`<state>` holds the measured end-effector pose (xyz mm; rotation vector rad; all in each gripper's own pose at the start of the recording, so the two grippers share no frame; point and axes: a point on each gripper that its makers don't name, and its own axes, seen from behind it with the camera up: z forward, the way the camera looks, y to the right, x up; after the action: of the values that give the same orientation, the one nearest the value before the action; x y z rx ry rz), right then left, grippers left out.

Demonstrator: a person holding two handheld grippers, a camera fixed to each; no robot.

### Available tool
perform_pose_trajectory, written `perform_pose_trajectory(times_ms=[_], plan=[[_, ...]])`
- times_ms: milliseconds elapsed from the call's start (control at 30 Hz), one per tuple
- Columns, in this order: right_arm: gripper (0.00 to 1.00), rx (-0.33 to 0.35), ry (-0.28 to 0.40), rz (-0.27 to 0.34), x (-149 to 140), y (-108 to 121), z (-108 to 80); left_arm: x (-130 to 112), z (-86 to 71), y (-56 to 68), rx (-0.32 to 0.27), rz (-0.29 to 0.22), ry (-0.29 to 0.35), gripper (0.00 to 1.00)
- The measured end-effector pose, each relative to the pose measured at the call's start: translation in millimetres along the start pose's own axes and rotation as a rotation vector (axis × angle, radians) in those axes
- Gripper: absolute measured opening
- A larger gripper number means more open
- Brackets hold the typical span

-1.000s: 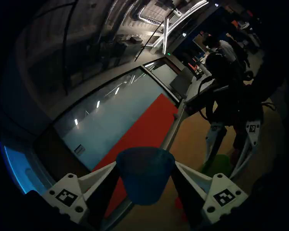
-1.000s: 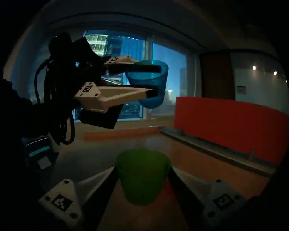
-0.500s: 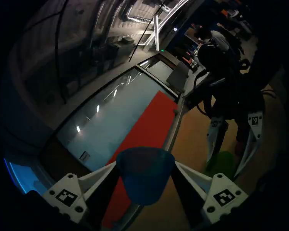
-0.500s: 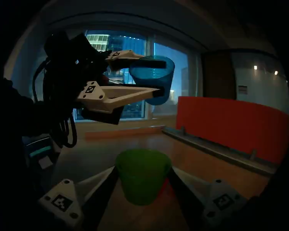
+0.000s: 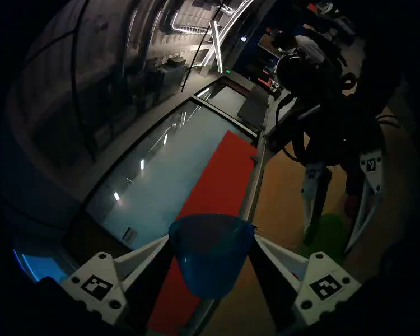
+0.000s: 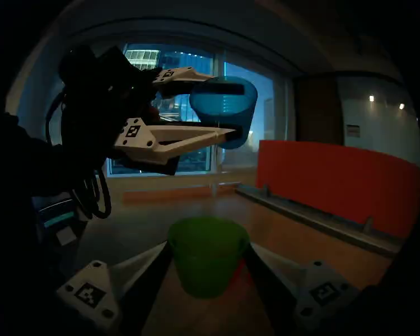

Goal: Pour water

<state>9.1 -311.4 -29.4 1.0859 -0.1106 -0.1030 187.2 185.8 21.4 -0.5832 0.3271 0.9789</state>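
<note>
Against dusk windows [image 6: 264, 101], blue cup [image 6: 224, 109] tilts above green cup [image 6: 207, 255].

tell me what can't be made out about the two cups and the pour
1. Water level in the blue cup: right gripper view, its tilted wall faces the camera; left gripper view is too dark inside the rim.
2. Contents of the green cup: right gripper view, rim seen edge-on, its wall hides the inside.
3. Any stream between them: right gripper view, too thin and dim to tell.
</note>
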Motion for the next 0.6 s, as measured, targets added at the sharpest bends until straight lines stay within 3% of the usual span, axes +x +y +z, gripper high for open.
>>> perform_pose_trajectory(times_ms=[600], plan=[[0.90,-0.004,0.003,-0.005,3.4,1.0,-1.9,7.3,1.3,4.9,-0.005,0.057,0.007,0.86]])
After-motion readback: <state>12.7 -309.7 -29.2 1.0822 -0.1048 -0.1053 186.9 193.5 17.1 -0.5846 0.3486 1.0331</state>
